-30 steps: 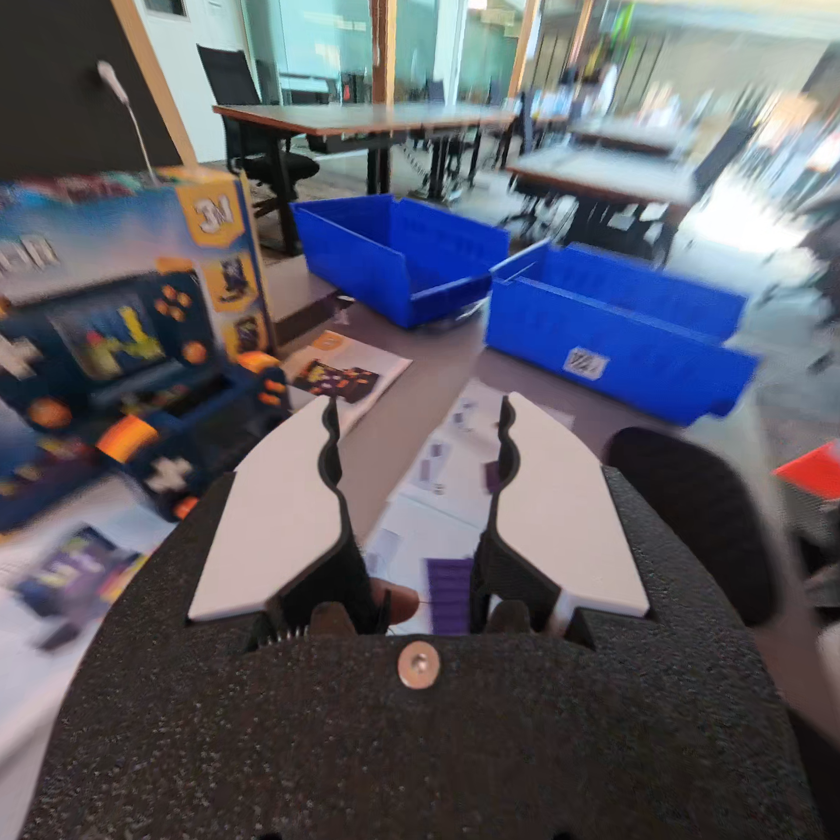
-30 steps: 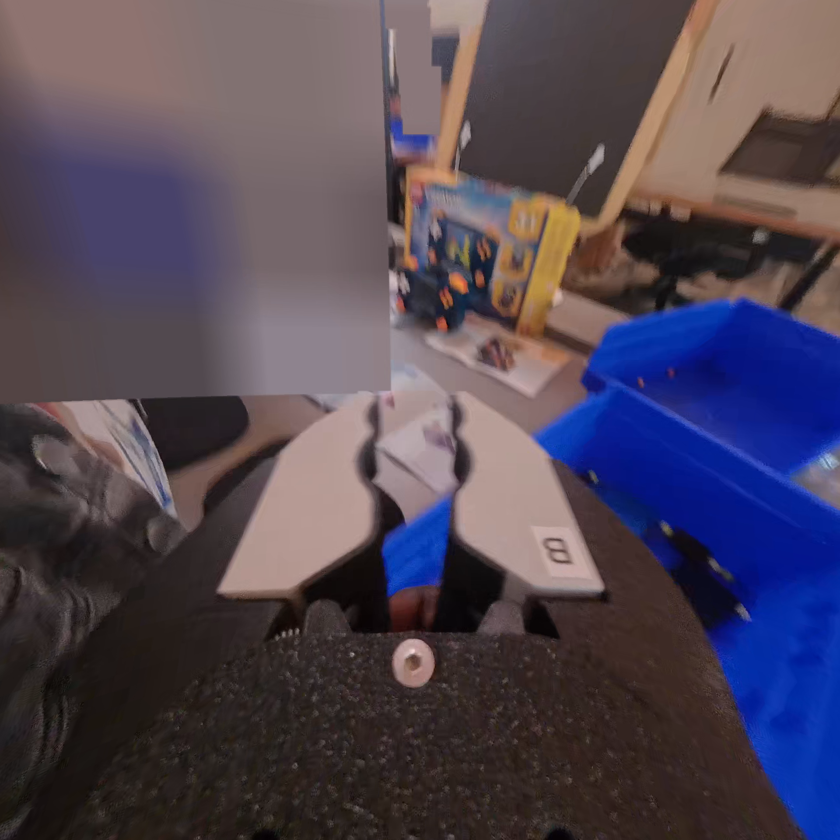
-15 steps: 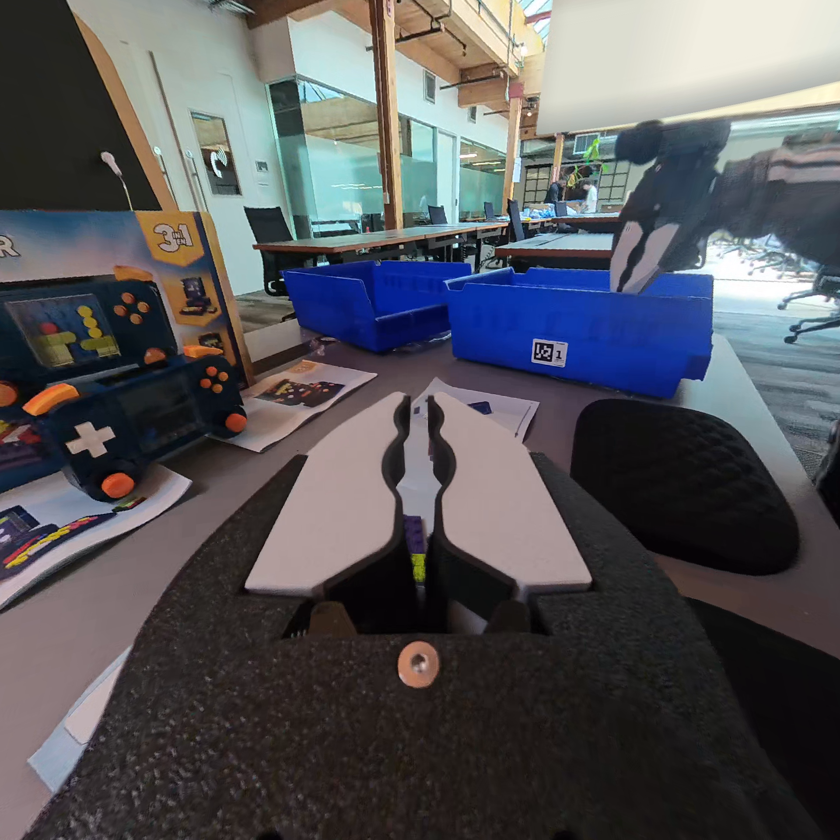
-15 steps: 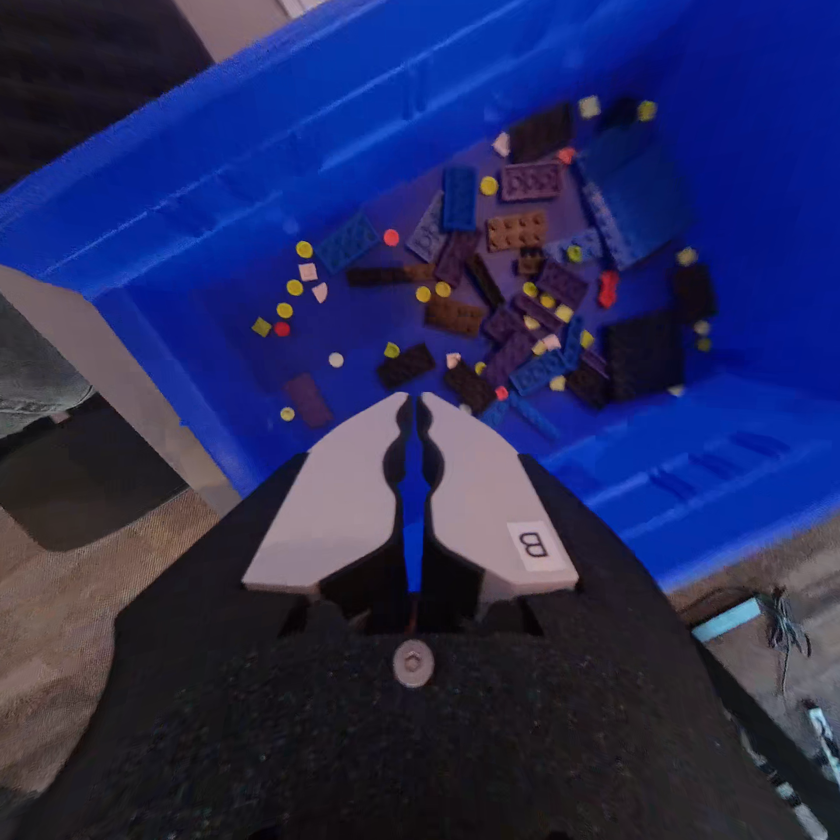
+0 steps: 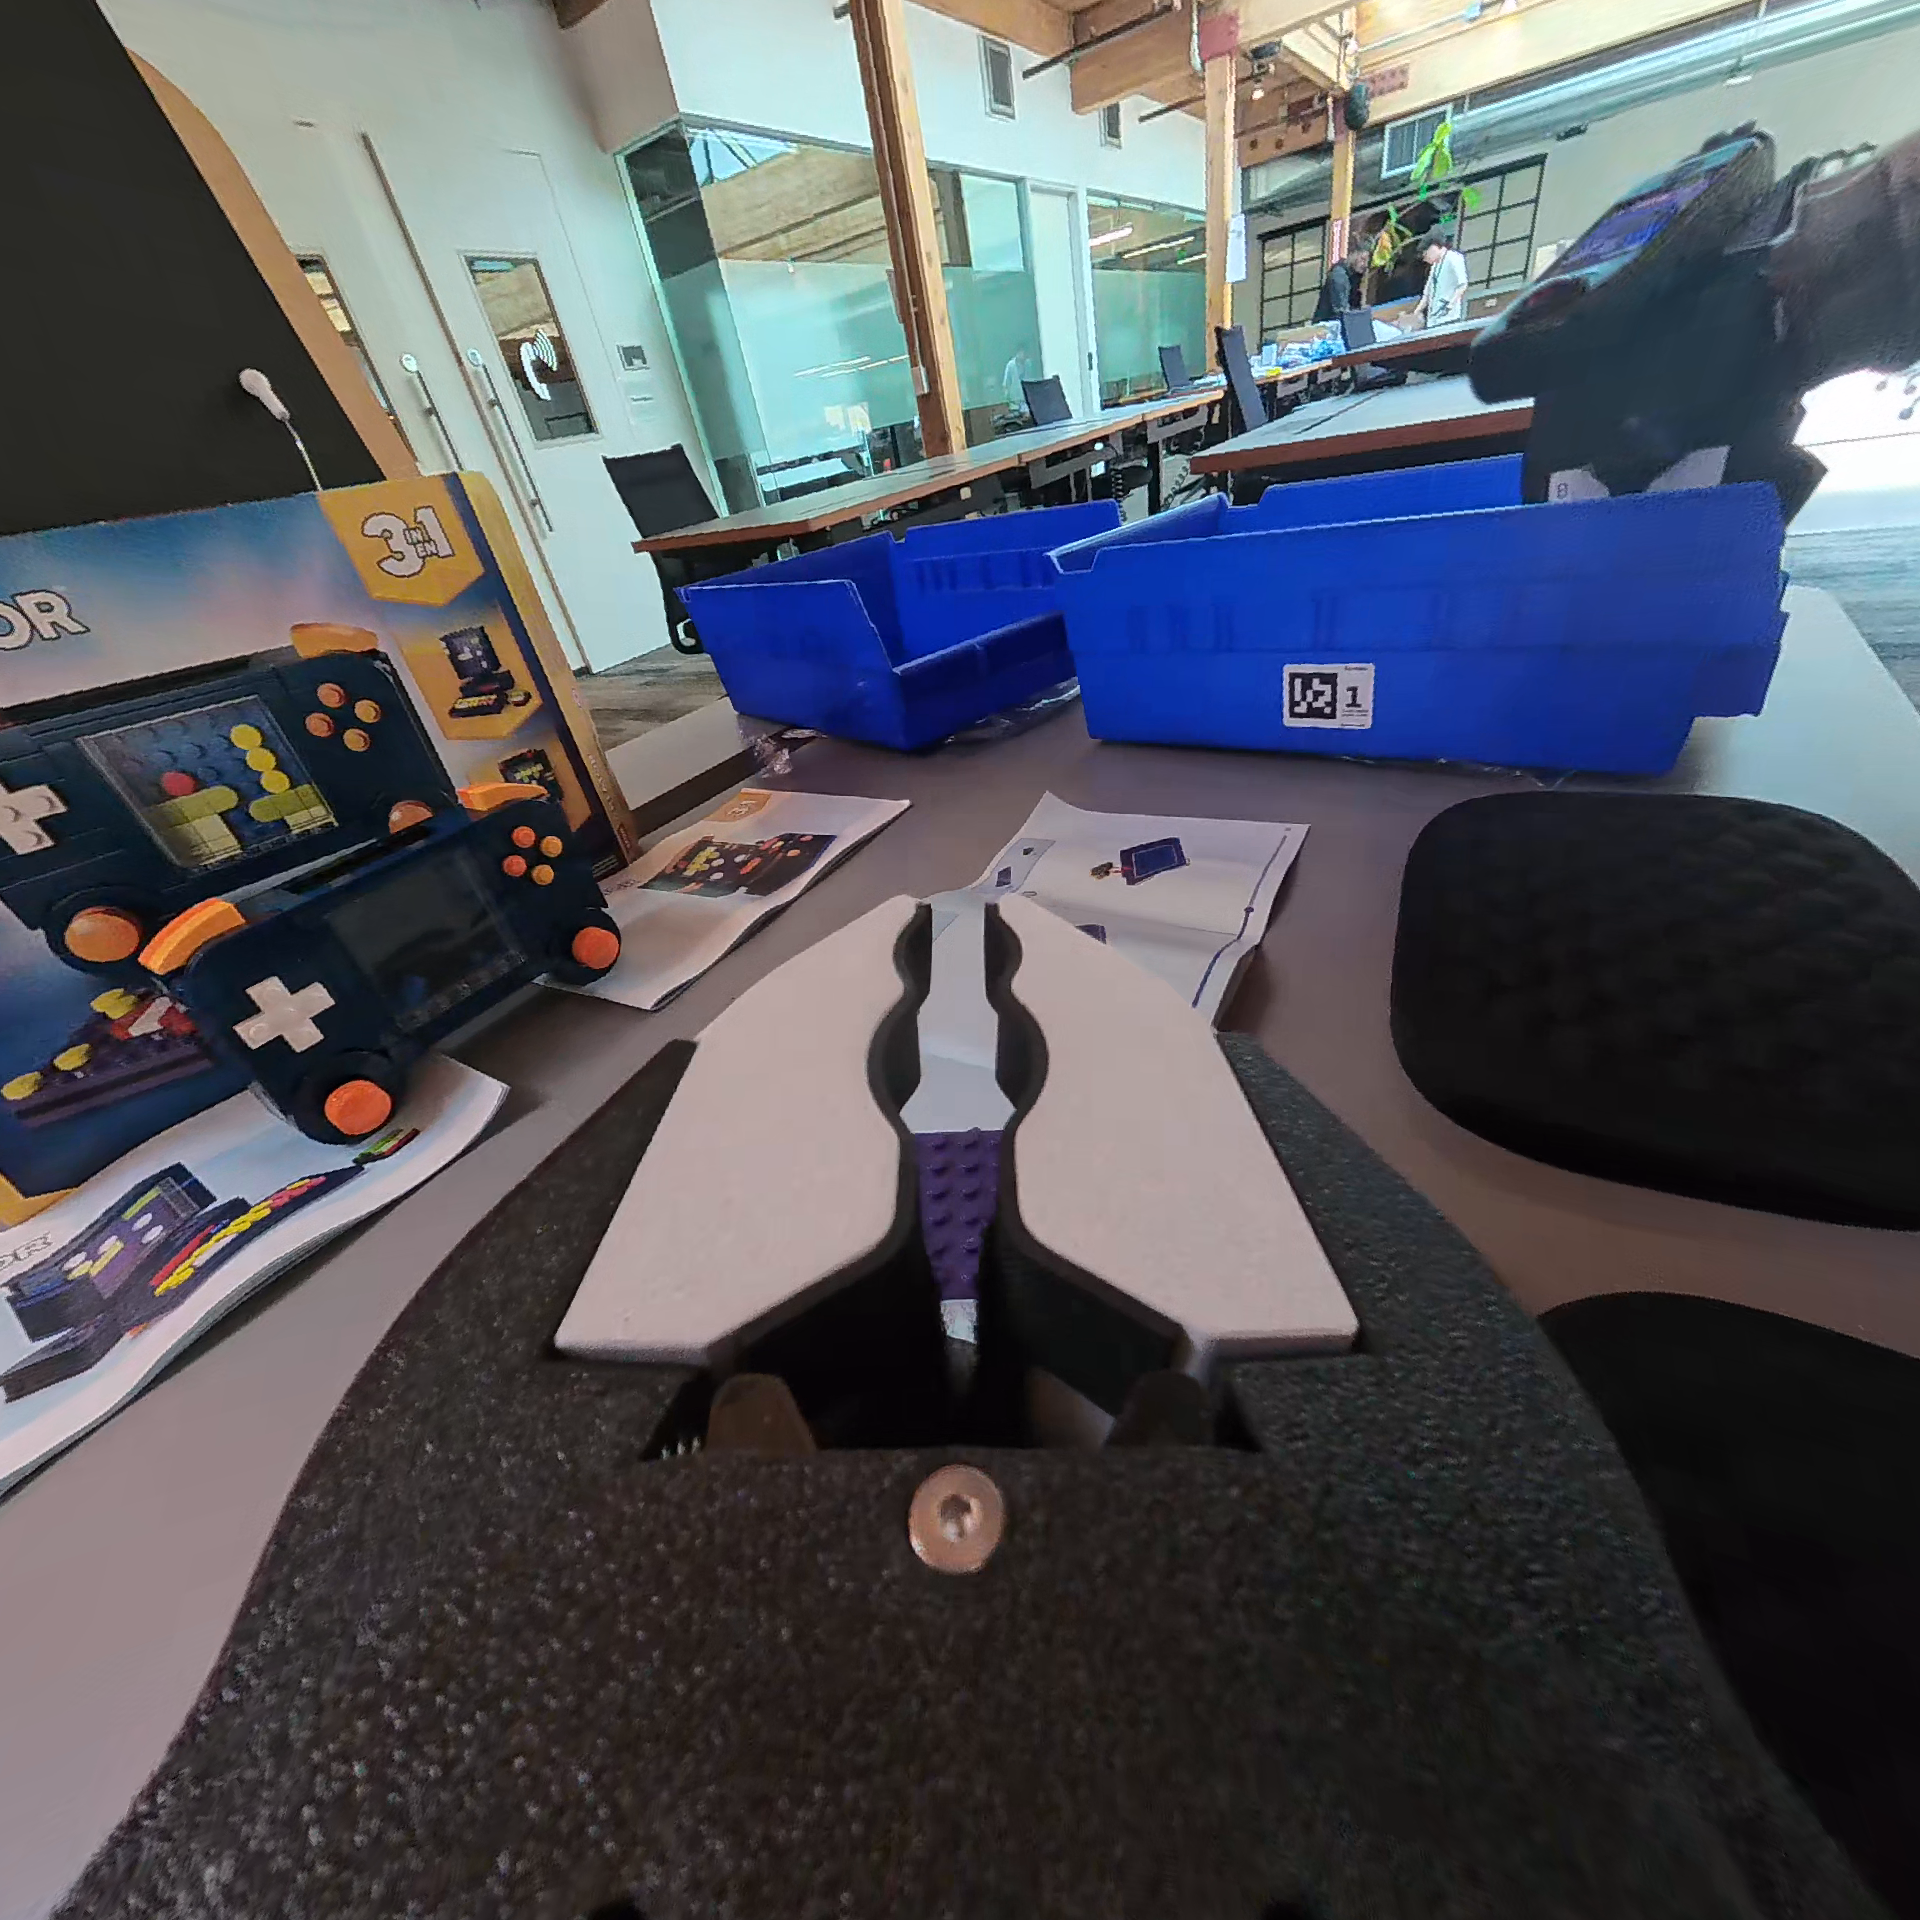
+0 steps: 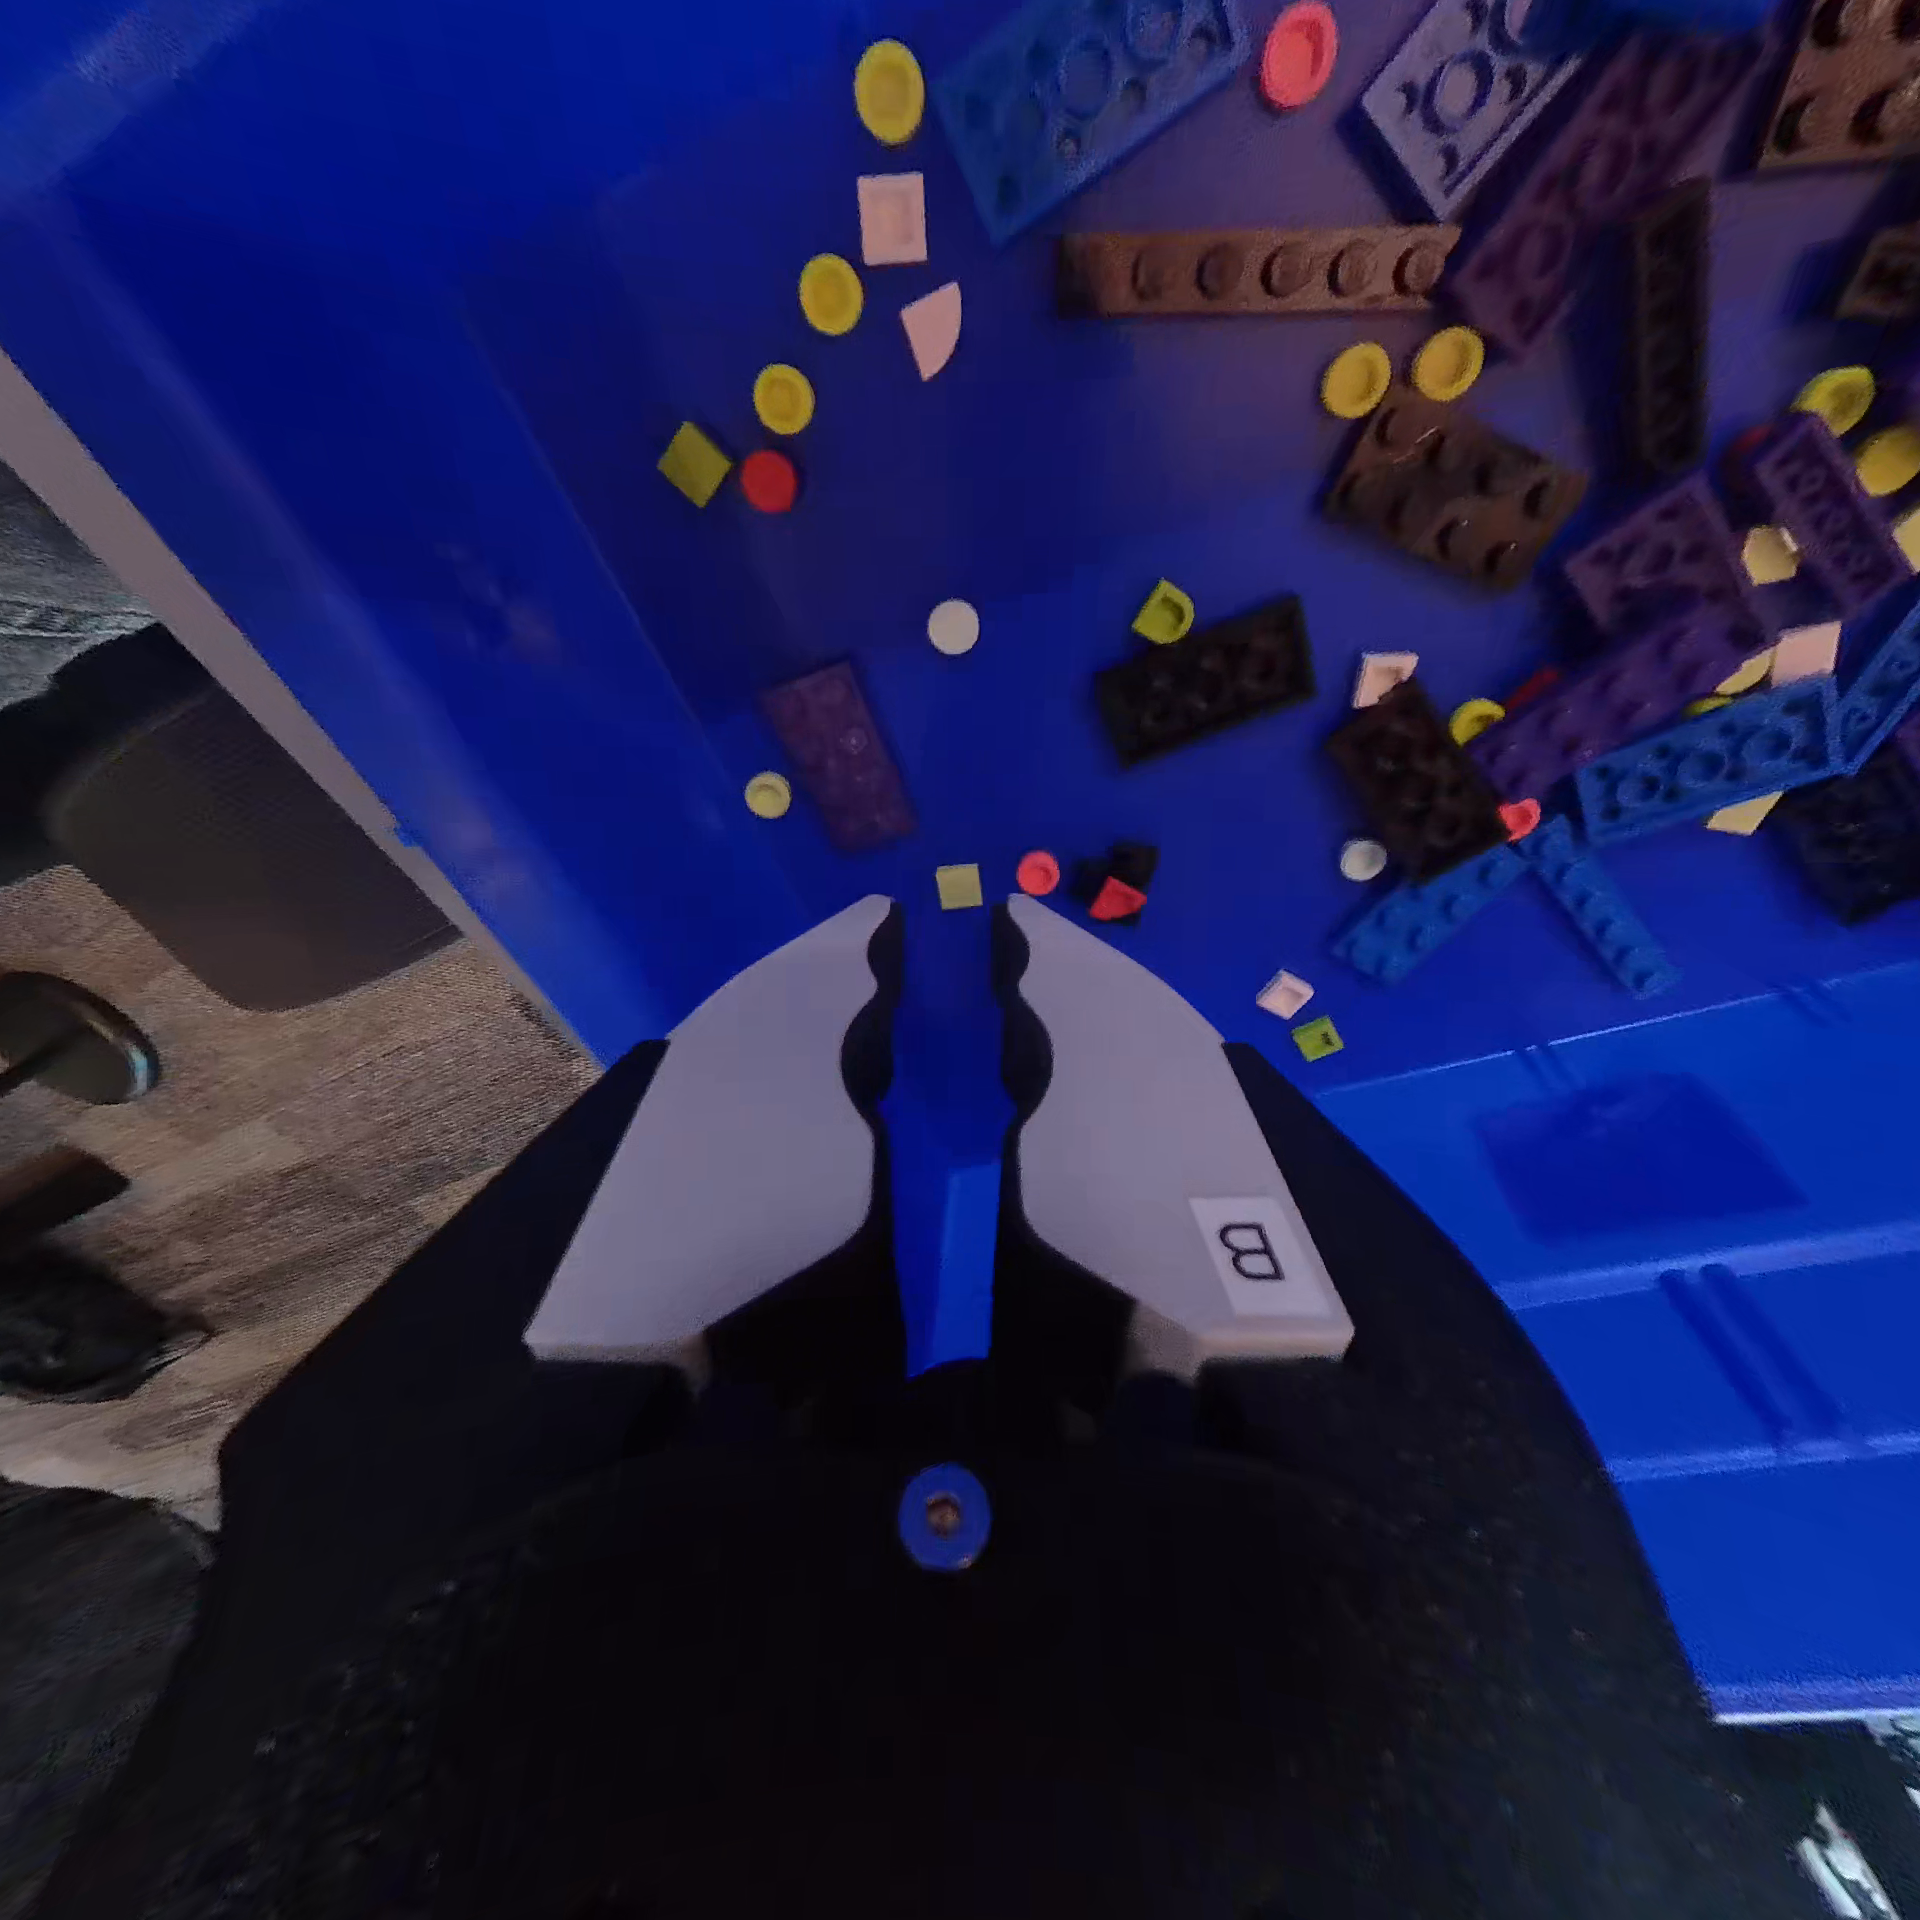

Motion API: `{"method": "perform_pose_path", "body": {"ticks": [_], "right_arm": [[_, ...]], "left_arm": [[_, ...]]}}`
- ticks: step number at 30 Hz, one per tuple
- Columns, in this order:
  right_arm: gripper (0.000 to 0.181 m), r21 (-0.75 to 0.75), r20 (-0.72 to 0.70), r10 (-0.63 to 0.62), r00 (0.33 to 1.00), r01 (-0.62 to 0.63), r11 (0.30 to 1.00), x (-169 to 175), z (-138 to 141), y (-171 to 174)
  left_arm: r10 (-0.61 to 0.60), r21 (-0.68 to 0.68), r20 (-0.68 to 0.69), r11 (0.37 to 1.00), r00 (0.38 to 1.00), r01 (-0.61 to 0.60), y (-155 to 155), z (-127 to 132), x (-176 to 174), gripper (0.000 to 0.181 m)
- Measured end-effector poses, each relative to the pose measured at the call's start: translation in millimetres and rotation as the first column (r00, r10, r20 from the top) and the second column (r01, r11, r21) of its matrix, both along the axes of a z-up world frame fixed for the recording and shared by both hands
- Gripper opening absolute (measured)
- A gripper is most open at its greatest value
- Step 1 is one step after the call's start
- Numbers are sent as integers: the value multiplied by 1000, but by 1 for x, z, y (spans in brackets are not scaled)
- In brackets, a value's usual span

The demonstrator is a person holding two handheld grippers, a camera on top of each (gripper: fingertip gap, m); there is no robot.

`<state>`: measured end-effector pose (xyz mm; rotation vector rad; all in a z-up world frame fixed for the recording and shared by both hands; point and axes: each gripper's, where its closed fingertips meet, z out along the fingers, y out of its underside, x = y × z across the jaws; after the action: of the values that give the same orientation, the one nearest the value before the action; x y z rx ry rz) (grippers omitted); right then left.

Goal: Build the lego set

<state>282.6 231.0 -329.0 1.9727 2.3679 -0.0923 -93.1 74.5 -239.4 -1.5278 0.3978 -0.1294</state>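
My left gripper point(image 5: 956, 914) hangs low over the grey table point(image 5: 1340, 935), shut on a purple Lego plate point(image 5: 961, 1195) that shows deep between its white fingers. An instruction sheet point(image 5: 1143, 883) lies under it. My right gripper point(image 6: 945, 914) is inside the near blue bin point(image 6: 1662, 1247), slightly open and empty. Just ahead of its tips lie a yellow square tile point(image 6: 958, 885) and a red round stud point(image 6: 1037, 873). Loose purple, black, brown and blue plates point(image 6: 1205, 675) fill the bin floor. The left wrist view shows this gripper point(image 5: 1662, 457) dipping into the bin point(image 5: 1423, 644).
A second blue bin point(image 5: 894, 644) stands behind and left. The Lego box point(image 5: 260, 727), a built console model point(image 5: 384, 966) and a booklet point(image 5: 758, 862) sit at the left. Two black pads point(image 5: 1662, 997) lie at the right. Office desks and chairs are beyond. Some 40 cm of space lies between my two pairs of fingers.
My left gripper dropped low over the sheet and closed on the purple plate. My right gripper swung from above the table down into the bin, closer to the pieces, and parted its jaws slightly.
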Motion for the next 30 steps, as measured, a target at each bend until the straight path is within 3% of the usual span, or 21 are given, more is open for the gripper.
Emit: {"method": "perform_pose_path", "body": {"ticks": [10,15,18,23,27,30], "right_arm": [[12,40,-33,-4,999,5,999,2,1,2],[14,41,-325,-25,945,41,998,-26,40,-7],[7,-13,-497,120,859,-146,989,-52,51,-36],[8,17,-404,419,813,-452,892,-63,24,-50],[9,-90,-401,460,792,-534,841,-66,12,-55],[10,-76,-381,496,780,-561,824,-64,2,-52]], "left_arm": [[2,9,30,1000,1000,-2,0,1,-3,10],[-2,15,37,1000,999,2,-1,2,-3,10],[-9,12,32,1000,999,8,0,2,-1,11],[-5,14,15,1000,1000,4,0,1,0,11],[0,6,4,1000,1000,0,1,0,1,11],[7,1,-11,1000,1000,-7,2,-2,1,11]]}}
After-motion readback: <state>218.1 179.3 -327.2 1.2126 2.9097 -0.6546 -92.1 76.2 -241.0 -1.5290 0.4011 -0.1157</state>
